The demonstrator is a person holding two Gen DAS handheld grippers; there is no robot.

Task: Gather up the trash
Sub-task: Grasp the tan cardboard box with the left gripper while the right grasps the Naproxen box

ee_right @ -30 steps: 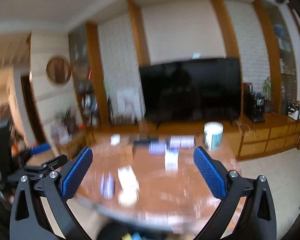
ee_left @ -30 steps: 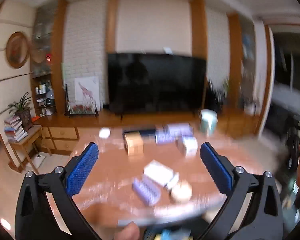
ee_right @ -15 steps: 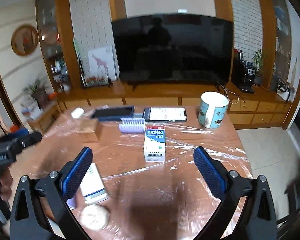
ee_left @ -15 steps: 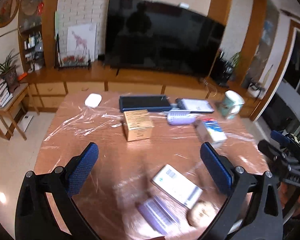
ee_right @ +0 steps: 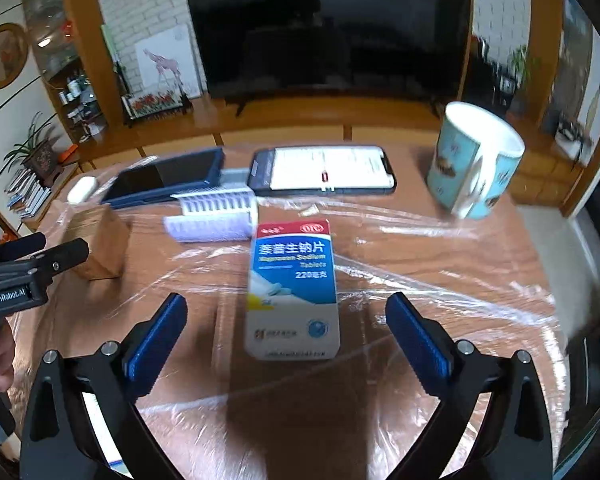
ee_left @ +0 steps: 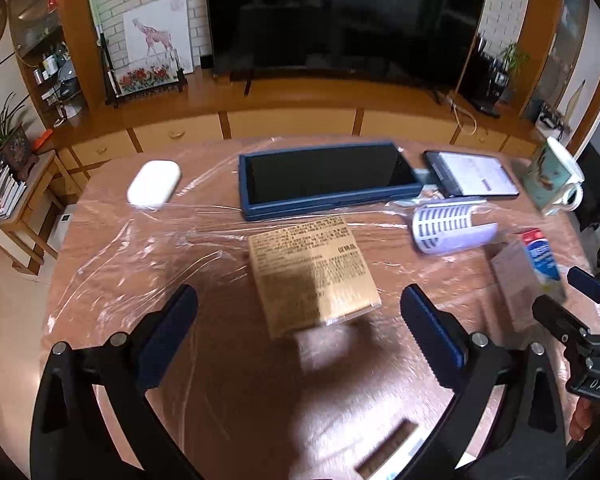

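Note:
A brown cardboard box (ee_left: pixel 314 276) with printed text lies on the film-covered table (ee_left: pixel 228 384). My left gripper (ee_left: pixel 300 304) hangs over it, open, with the box's near end between the fingertips and clear of both pads. A white, blue and red tablet box (ee_right: pixel 294 292) lies lengthwise on the table (ee_right: pixel 440 264). My right gripper (ee_right: pixel 286 310) straddles it; its jaws are closing, with gaps left on both sides. A lavender ribbed plastic piece (ee_left: pixel 452 228) (ee_right: pixel 216 220) lies farther back. Each gripper shows at the edge of the other's view.
At the back of the table lie a dark blue flat case (ee_left: pixel 324 176), a lit phone (ee_right: pixel 324 172), a light blue mug (ee_right: pixel 472 160) and a white oval case (ee_left: pixel 154 182). Loose clear film wrinkles across the tabletop. A TV cabinet stands behind.
Both grippers have come forward and down over the table and tilted downward. The brown box now sits between the left fingers, the tablet box between the right ones.

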